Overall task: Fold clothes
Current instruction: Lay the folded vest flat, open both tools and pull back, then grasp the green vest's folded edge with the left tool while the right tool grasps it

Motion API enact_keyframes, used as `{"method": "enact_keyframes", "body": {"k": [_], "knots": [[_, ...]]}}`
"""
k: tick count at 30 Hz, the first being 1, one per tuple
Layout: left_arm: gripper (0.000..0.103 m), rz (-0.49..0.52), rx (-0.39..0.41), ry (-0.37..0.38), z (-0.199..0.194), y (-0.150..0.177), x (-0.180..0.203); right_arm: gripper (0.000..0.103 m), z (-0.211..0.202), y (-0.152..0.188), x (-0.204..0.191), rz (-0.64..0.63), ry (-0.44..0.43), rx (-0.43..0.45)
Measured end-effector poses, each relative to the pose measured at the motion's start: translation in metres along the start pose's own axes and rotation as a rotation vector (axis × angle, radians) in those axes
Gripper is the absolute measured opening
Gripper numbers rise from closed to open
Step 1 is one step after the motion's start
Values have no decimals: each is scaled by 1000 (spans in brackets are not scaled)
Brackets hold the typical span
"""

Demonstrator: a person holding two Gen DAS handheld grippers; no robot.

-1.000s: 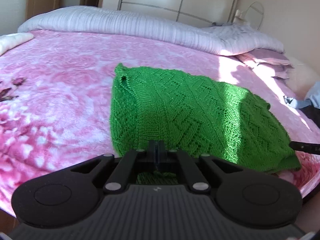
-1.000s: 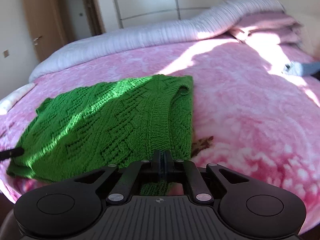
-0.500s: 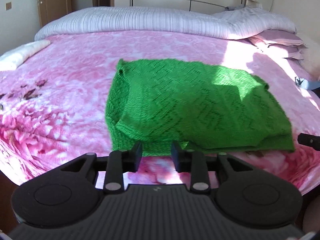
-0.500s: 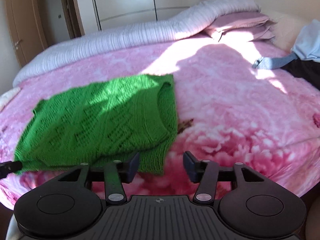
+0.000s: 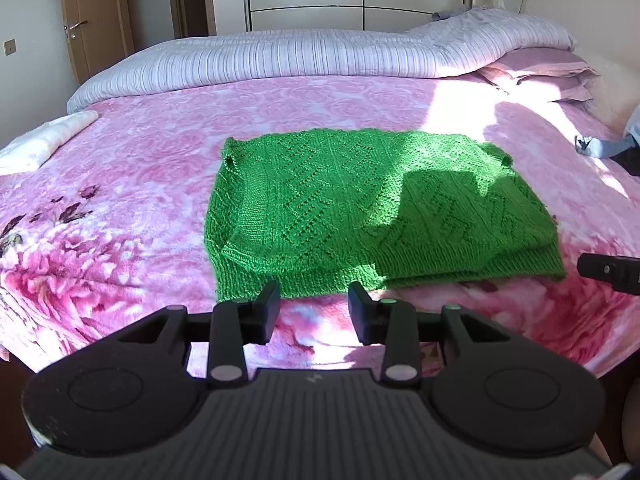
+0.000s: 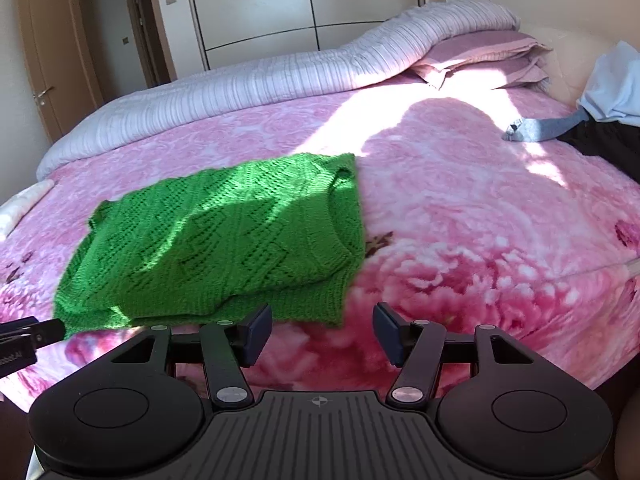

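Green knitted sweater folded into a rough rectangle, flat on the pink floral blanket of the bed, close to the bed's near edge and roughly midway along it. Upper layer set slightly back from the lower one along the near side, leaving a narrow ribbed strip exposed there. Partly in sun, partly under a cast shadow.

Left hand-held gripper just short of the sweater's near left corner, jaws spread and recently opening, nothing but blanket between them, fingers clear of the knit. Right hand-held gripper at the near right corner, jaws spread wider, also recently opening, empty, apart from the hem. Tip of the right one visible at the right edge of the left view, beside the sweater's near right corner.

Wide bare blanket on both sides of the sweater and beyond it toward the far edge. Striped duvet bunched along the far edge, pillows at the far right corner. White folded cloth at the left edge, well apart. Grey sock and dark and pale clothing at the right edge, well apart.
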State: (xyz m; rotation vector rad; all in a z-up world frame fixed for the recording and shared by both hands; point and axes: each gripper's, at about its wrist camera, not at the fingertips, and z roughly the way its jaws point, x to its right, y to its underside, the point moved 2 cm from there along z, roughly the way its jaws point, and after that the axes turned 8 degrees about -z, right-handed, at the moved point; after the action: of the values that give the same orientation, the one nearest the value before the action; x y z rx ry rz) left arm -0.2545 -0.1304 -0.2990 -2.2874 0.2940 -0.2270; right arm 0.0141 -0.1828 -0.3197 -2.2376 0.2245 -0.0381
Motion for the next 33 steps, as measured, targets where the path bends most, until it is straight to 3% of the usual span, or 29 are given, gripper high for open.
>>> {"method": "enact_keyframes", "body": {"k": [20, 27, 33], "knots": [[33, -20, 65, 20, -42, 2, -8, 61, -40, -3, -25, -46, -24, 65], [33, -34, 62, 27, -40, 2, -15, 61, -38, -7, -28, -58, -28, 74], [33, -53, 59, 37, -28, -1, -27, 61, -21, -10, -2, 69, -87, 75]]}}
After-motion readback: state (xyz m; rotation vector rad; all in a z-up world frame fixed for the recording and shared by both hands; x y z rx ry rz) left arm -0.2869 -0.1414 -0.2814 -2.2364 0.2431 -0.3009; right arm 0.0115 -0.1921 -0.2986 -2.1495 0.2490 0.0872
